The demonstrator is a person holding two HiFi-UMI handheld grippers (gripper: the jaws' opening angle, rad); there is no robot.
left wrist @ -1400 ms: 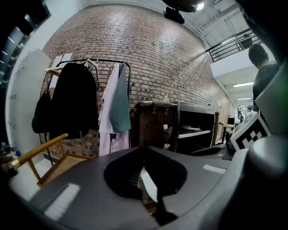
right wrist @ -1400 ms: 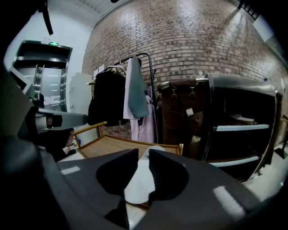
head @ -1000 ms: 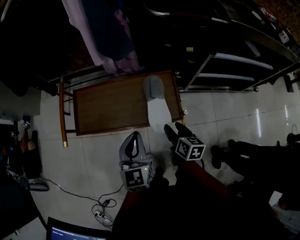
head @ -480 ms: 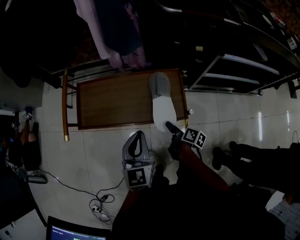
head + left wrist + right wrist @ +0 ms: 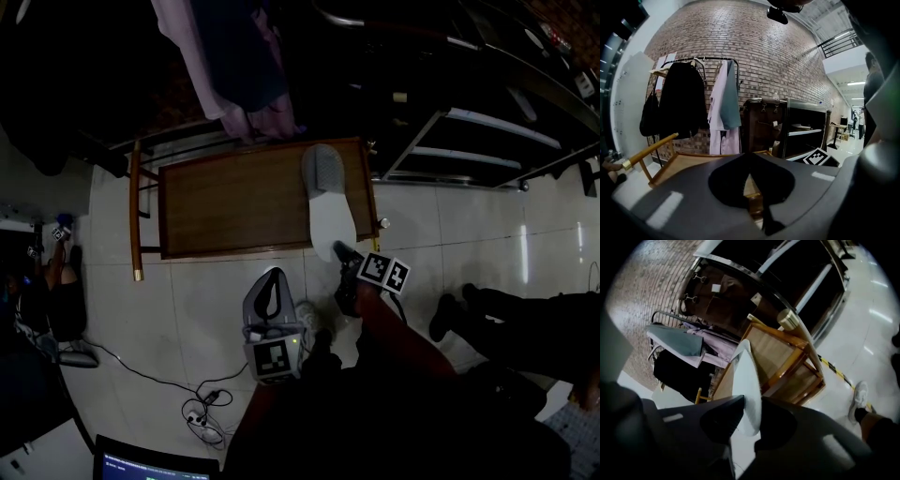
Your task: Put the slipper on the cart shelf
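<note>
A clothes rack (image 5: 701,60) stood against the brick wall (image 5: 759,51), with a pale pink garment (image 5: 715,112) and a dark coat (image 5: 679,103) hanging from it. Just right of the rack stood a black shelving unit (image 5: 806,133). Well away from the rack, on the white tiled floor (image 5: 225,291), lay tangled cables (image 5: 202,414), and farther still from it glowed a laptop screen (image 5: 155,466).

The white slipper (image 5: 333,220) with a grey toe lies along the right edge of the wooden cart shelf (image 5: 225,202), heel overhanging its near edge
</note>
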